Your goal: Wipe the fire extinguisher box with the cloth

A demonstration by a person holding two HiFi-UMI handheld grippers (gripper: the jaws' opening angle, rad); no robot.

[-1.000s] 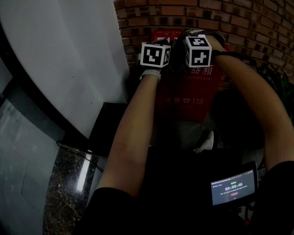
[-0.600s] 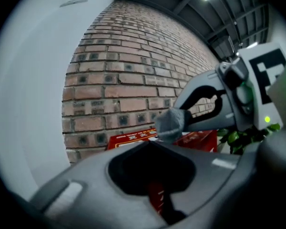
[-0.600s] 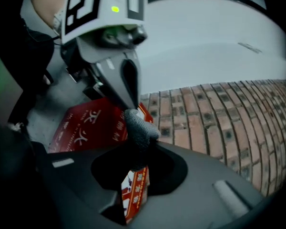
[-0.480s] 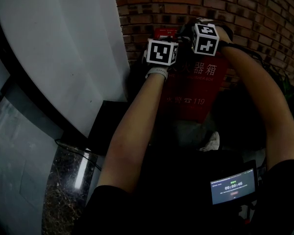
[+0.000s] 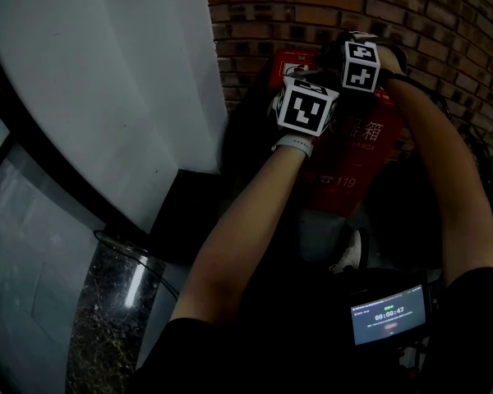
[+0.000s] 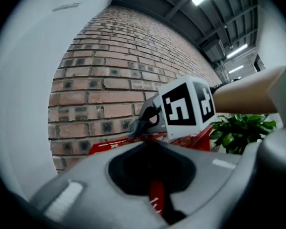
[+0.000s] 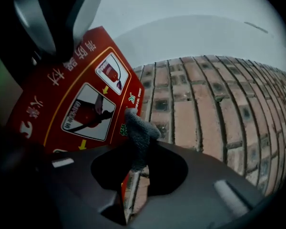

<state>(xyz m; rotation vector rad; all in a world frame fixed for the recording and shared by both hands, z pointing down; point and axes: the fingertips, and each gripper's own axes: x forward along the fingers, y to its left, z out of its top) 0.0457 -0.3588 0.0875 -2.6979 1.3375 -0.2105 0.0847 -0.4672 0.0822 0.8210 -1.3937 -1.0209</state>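
The red fire extinguisher box [image 5: 351,167] stands against the brick wall, white characters on its front. My right gripper [image 7: 139,152] is shut on a grey cloth [image 7: 139,133], which sticks up beside the box's pictogram face [image 7: 78,104] near its edge. In the head view, the right gripper [image 5: 362,64] is at the box's top and the left gripper [image 5: 307,105] sits just below and left of it. In the left gripper view, the left gripper [image 6: 151,148] has its jaws together, with a sliver of red in the slit. The right gripper's marker cube [image 6: 188,106] and cloth [image 6: 144,121] are ahead of it.
A brick wall [image 5: 312,11] runs behind the box and a white curved wall panel [image 5: 107,80] stands on the left. A green plant [image 6: 238,130] grows right of the box. A black box [image 5: 185,203] sits on the floor left of it. A small screen [image 5: 388,313] hangs at my chest.
The left gripper has moved right and down, toward me, away from the box's top left corner. The right gripper has shifted slightly right along the box's top.
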